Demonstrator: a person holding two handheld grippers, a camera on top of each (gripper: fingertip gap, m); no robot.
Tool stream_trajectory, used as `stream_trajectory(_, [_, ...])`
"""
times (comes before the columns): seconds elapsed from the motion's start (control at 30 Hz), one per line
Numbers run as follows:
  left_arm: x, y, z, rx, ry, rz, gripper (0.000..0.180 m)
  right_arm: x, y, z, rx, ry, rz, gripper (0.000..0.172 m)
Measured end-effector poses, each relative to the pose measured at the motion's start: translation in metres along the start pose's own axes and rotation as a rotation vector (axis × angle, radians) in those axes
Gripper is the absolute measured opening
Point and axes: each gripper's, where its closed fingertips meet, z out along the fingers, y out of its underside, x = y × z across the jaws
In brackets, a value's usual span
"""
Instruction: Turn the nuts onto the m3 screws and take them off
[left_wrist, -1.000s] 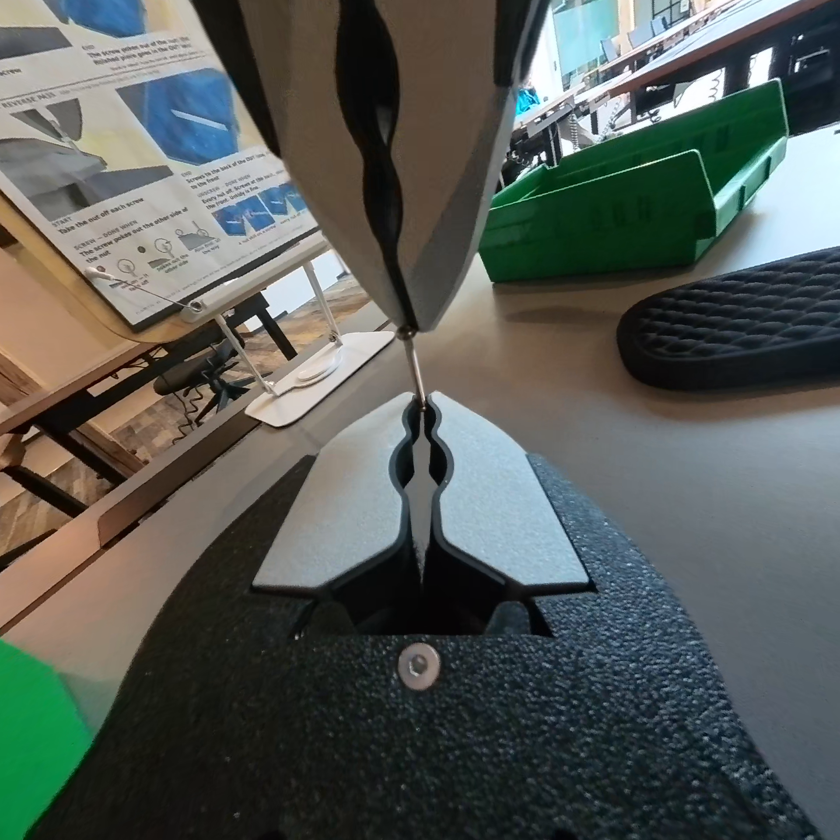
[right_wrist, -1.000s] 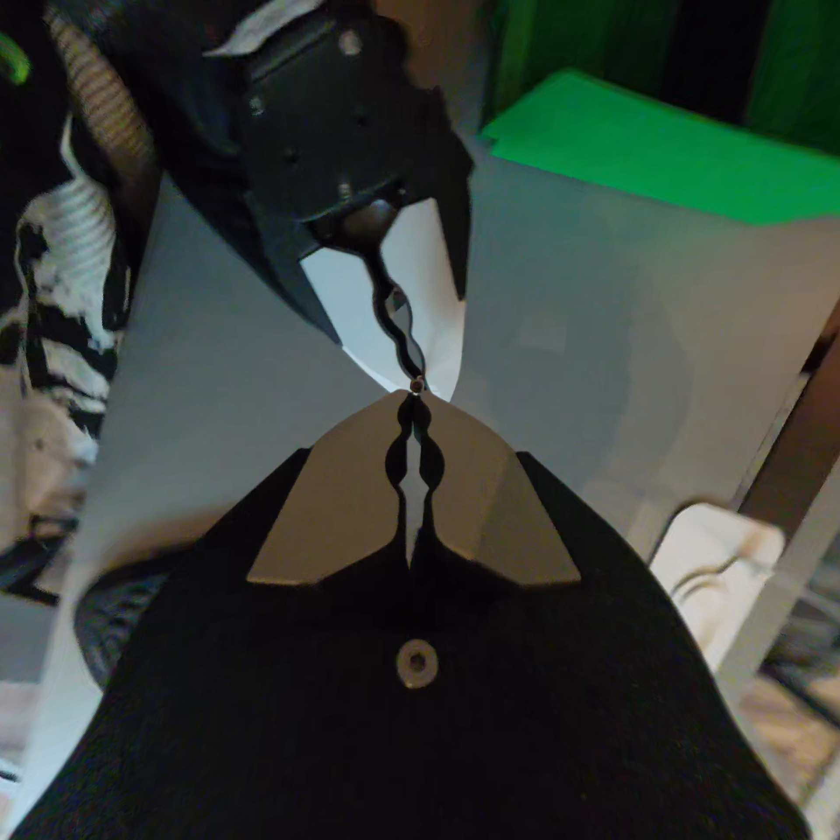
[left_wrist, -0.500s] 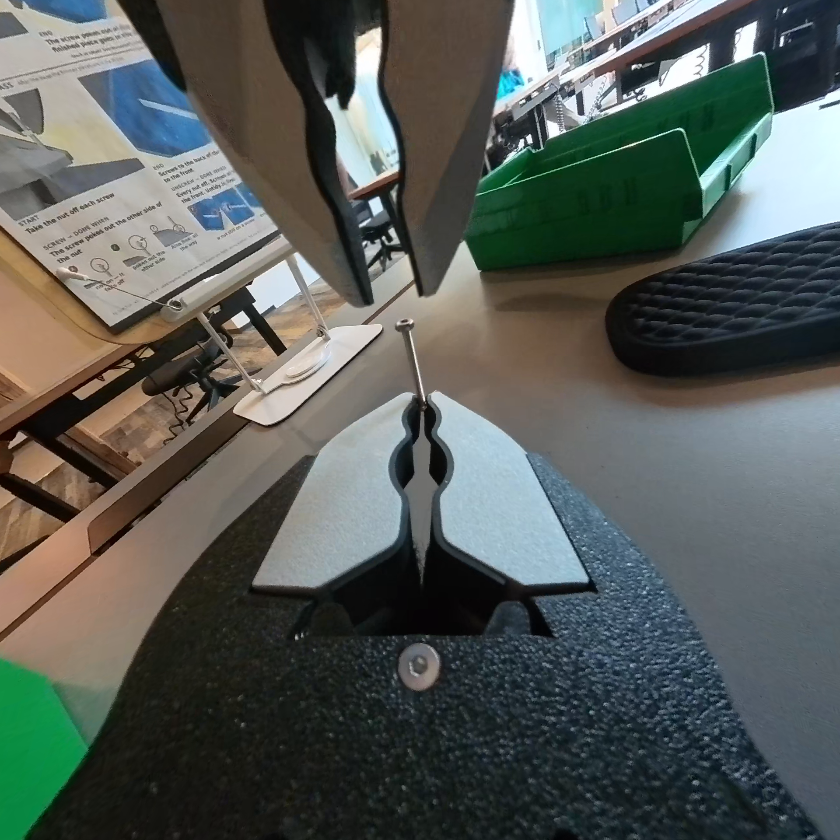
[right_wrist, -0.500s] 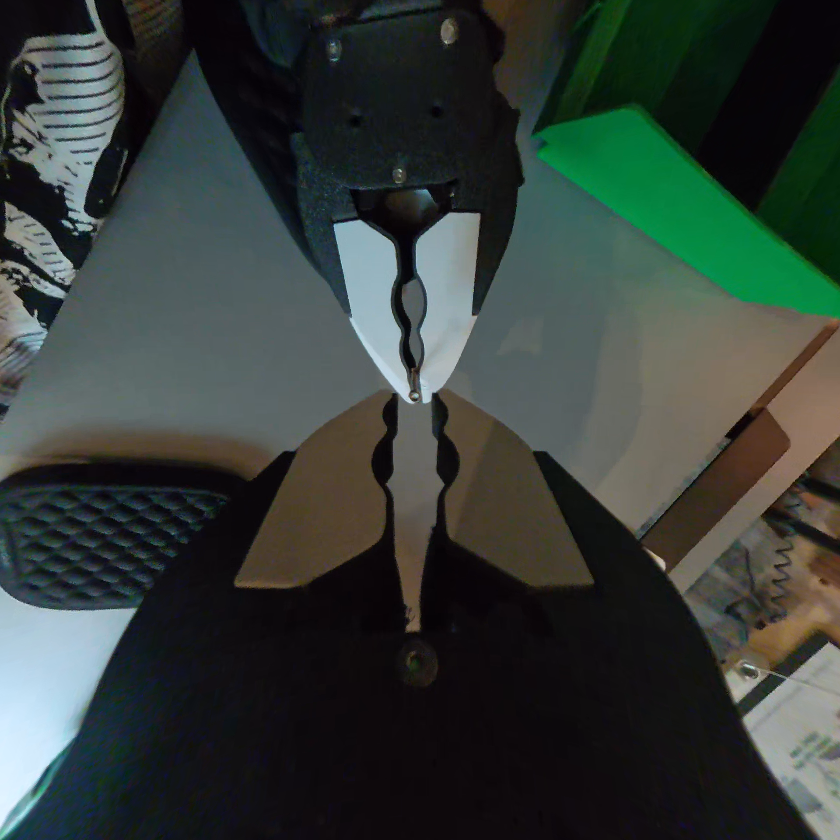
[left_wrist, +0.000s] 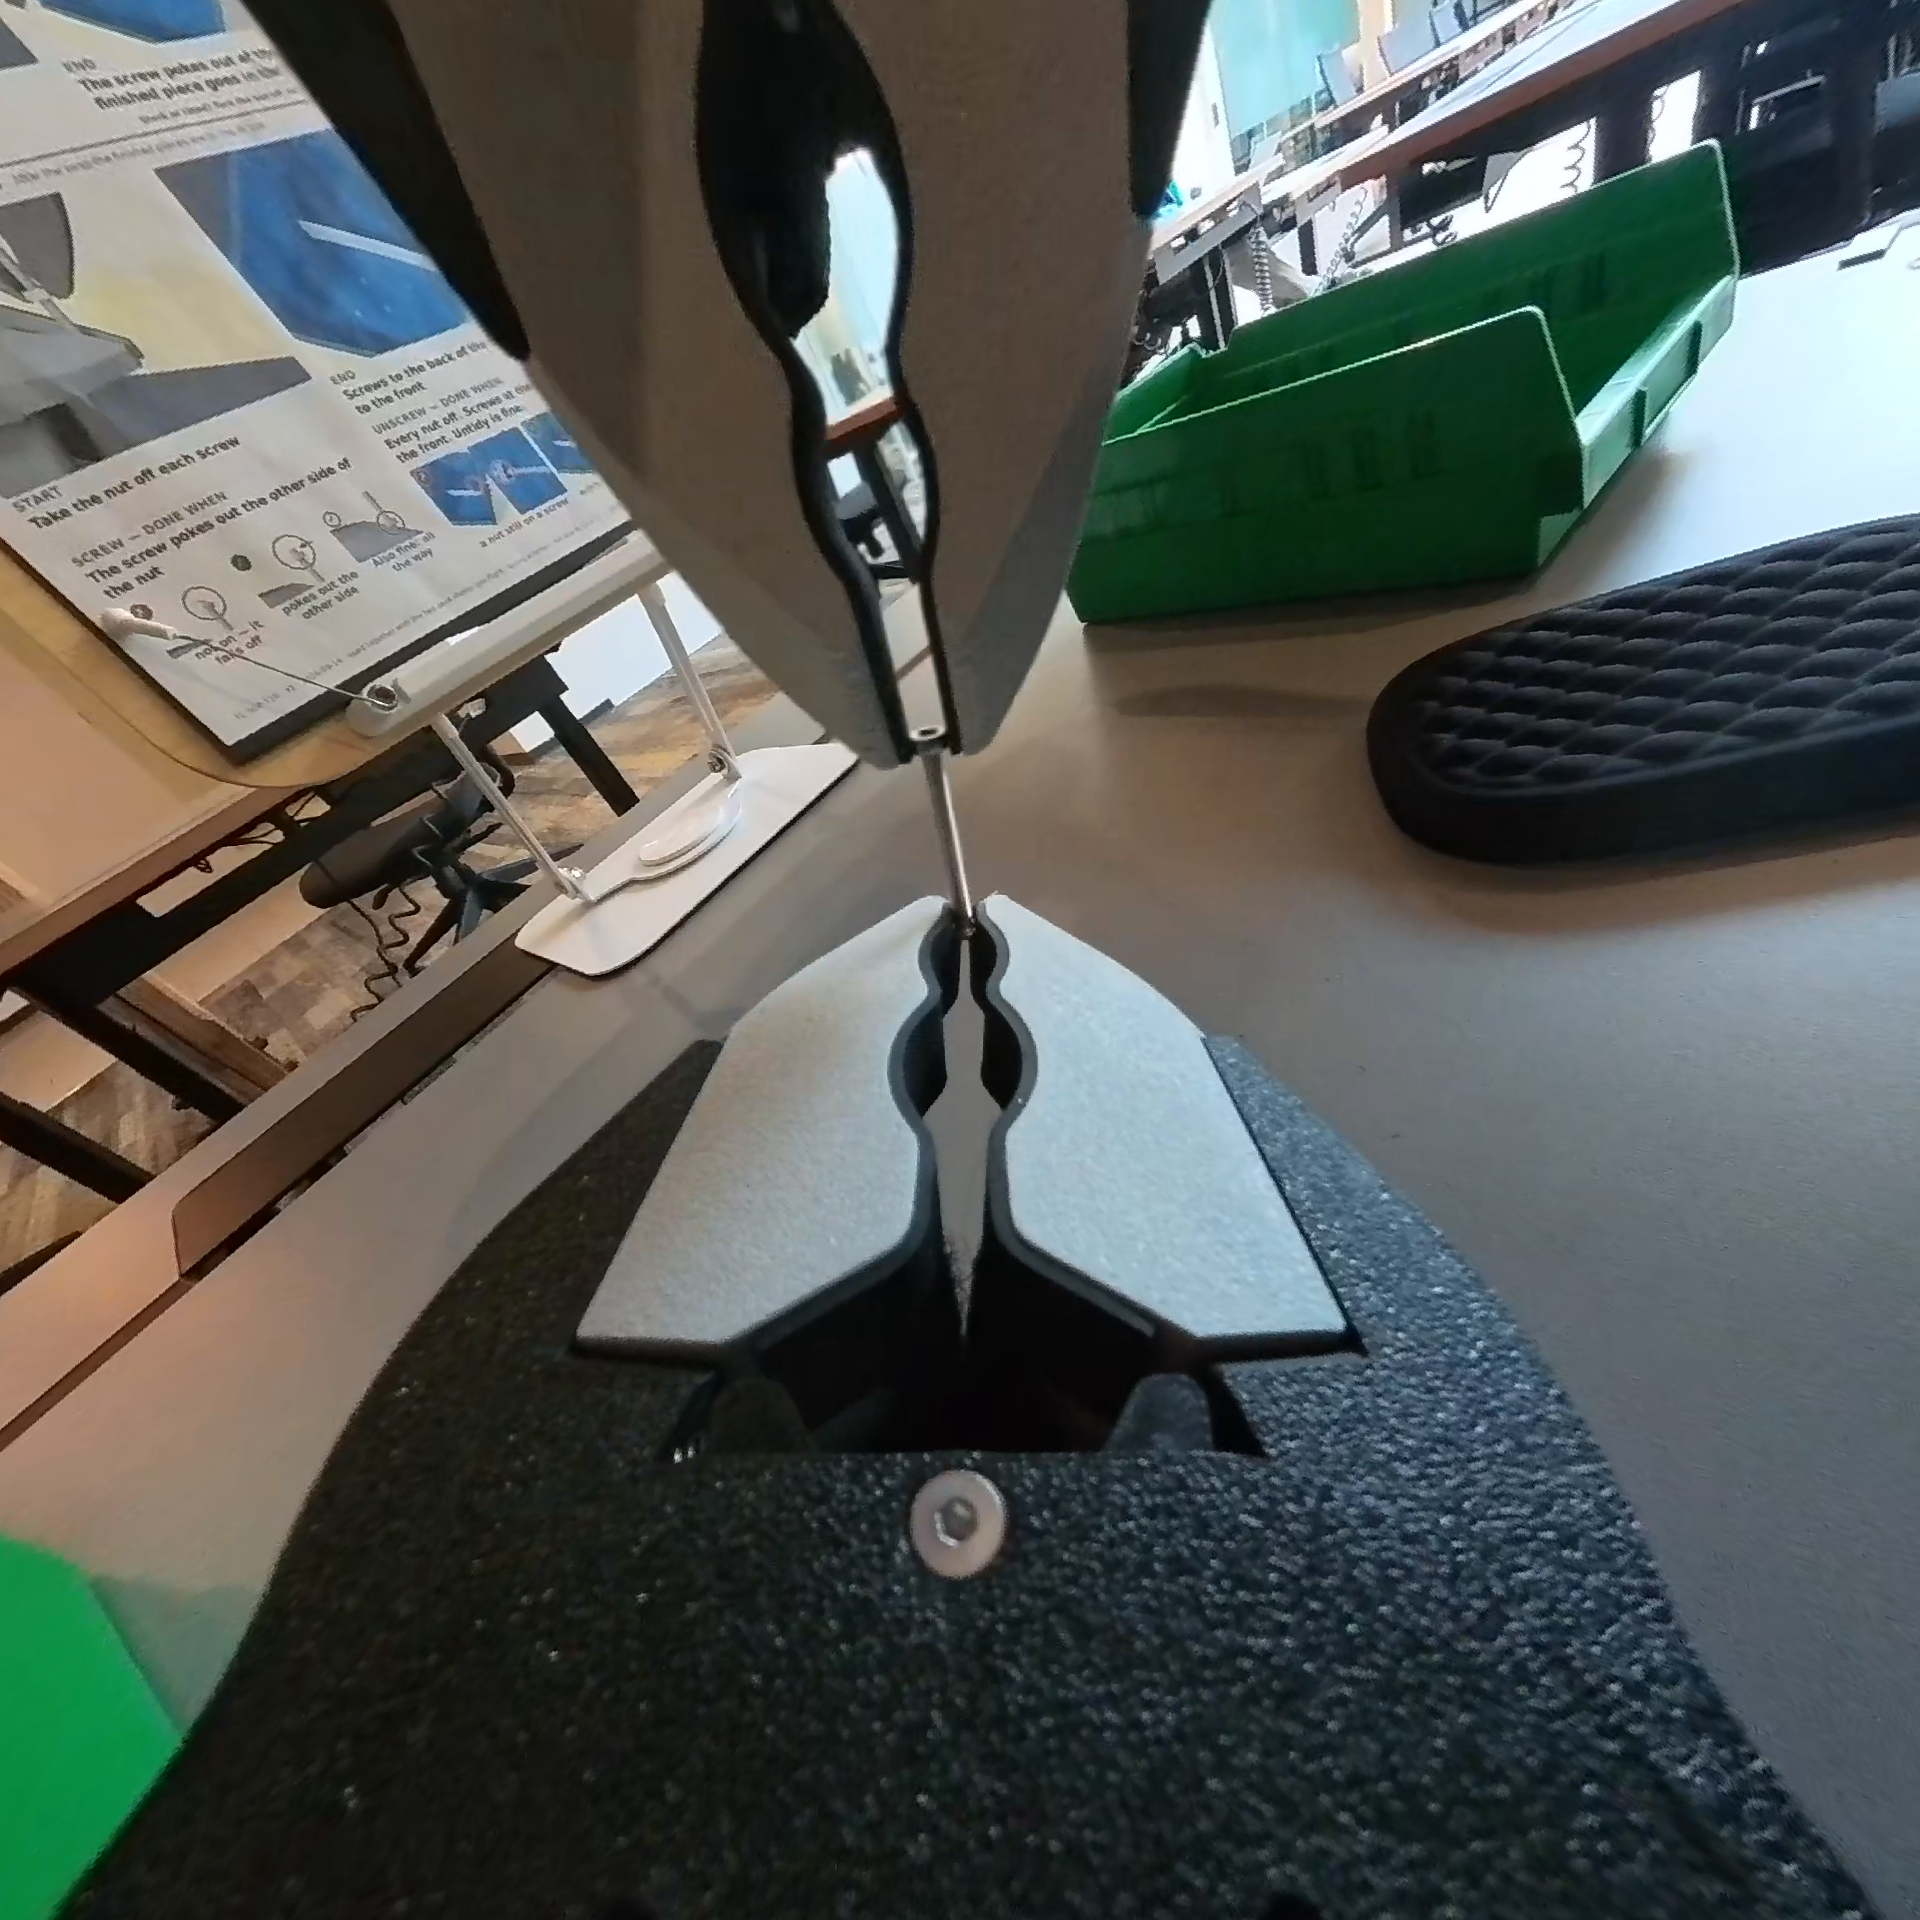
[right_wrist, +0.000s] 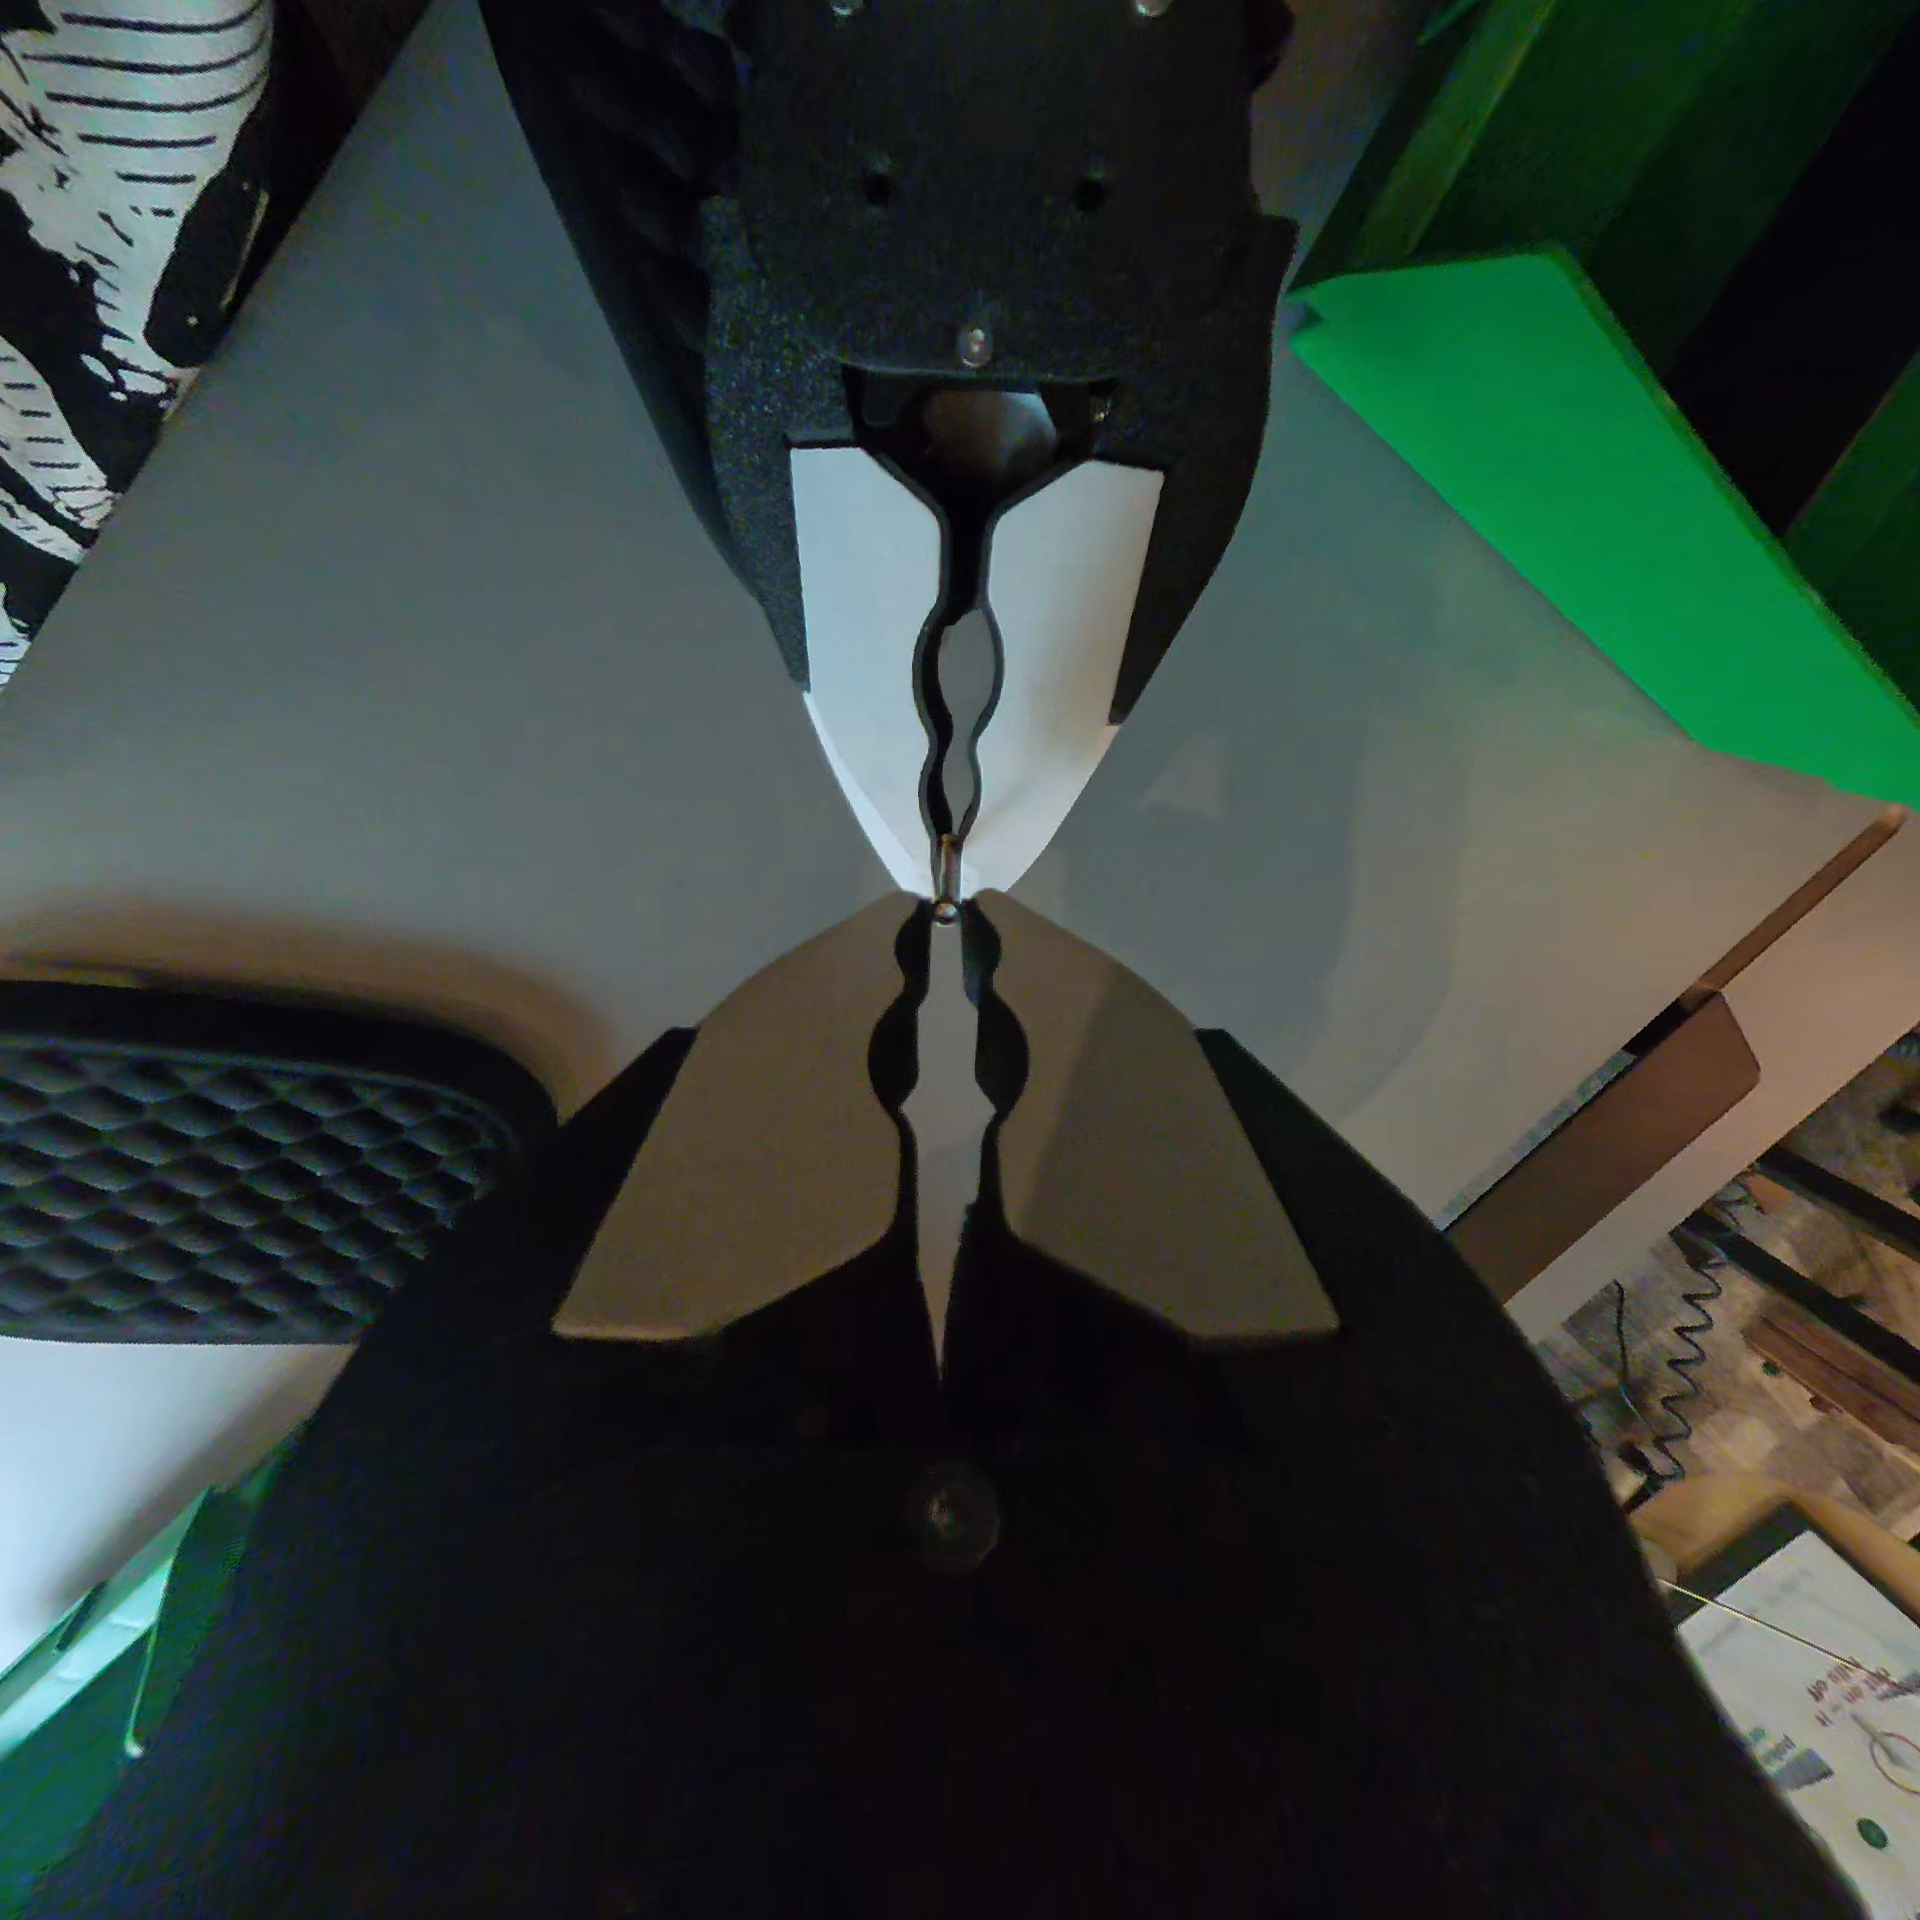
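A thin metal screw (left_wrist: 948, 821) stands between the two grippers above the grey table (left_wrist: 1507, 1091). My left gripper (left_wrist: 966, 916) is shut on the screw's lower end. I cannot tell whether a nut sits at that end. My right gripper (left_wrist: 928, 740) comes down from above, and its pads press on the screw's socket head. In the right wrist view my right gripper (right_wrist: 943, 923) has the round head (right_wrist: 943, 910) between its tips. The left gripper (right_wrist: 948, 847) faces it there, closed on the shaft.
A green bin (left_wrist: 1403, 436) stands at the back right and a black textured mat (left_wrist: 1662, 707) lies in front of it. An instruction sheet (left_wrist: 260, 364) on a white stand (left_wrist: 675, 862) is at the left table edge. Another green bin (right_wrist: 1558, 468) shows in the right wrist view. My left and right fingertips are right by each other.
The right gripper held the screw head, opened and lifted off it half a second ago, then came back down and closed on the head again. The left gripper kept its hold throughout.
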Motion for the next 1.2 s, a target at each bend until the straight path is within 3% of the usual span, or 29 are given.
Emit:
stream_trajectory(0.03, [0.0,0.0,0.0,-0.001,0.0,0.0,0.001,0.0,0.0,0.0,0.003,0.001,0.005,0.004])
stream_trajectory(0.13, [-0.003,0.001,0.0,-0.004,-0.017,-0.001,0.0,0.002,0.0,0.0,0.023,0.011,0.136,0.004])
stream_trajectory(0.27, [-0.012,0.002,-0.003,-0.027,-0.088,0.046,0.001,0.009,-0.002,0.0,0.105,0.064,0.492,0.003])
stream_trajectory(0.43, [-0.022,0.004,-0.005,-0.114,-0.238,0.309,0.001,0.009,0.005,0.001,0.234,0.093,1.002,0.003])
stream_trajectory(0.5, [-0.014,0.003,-0.004,-0.101,-0.194,0.315,0.001,0.005,0.007,0.002,0.234,0.1,0.946,0.003])
stream_trajectory(0.7, [0.01,-0.005,-0.002,-0.016,0.032,0.131,0.0,-0.012,-0.005,-0.003,0.139,0.146,0.189,0.003])
stream_trajectory(0.83, [0.027,-0.014,-0.003,0.068,0.233,-0.05,0.001,-0.021,-0.01,-0.008,0.094,0.107,-0.191,0.003])
stream_trajectory(0.9, [0.036,-0.017,-0.006,0.102,0.368,-0.168,0.001,-0.026,-0.012,-0.008,0.088,0.071,-0.274,0.003])
stream_trajectory(1.0, [0.034,-0.016,-0.007,0.113,0.415,-0.265,0.0,-0.022,-0.014,-0.006,0.101,0.065,-0.221,0.003])
stream_trajectory(1.2, [-0.002,-0.001,0.0,-0.001,0.025,-0.072,0.001,-0.001,-0.003,0.0,0.187,0.168,0.501,0.003])
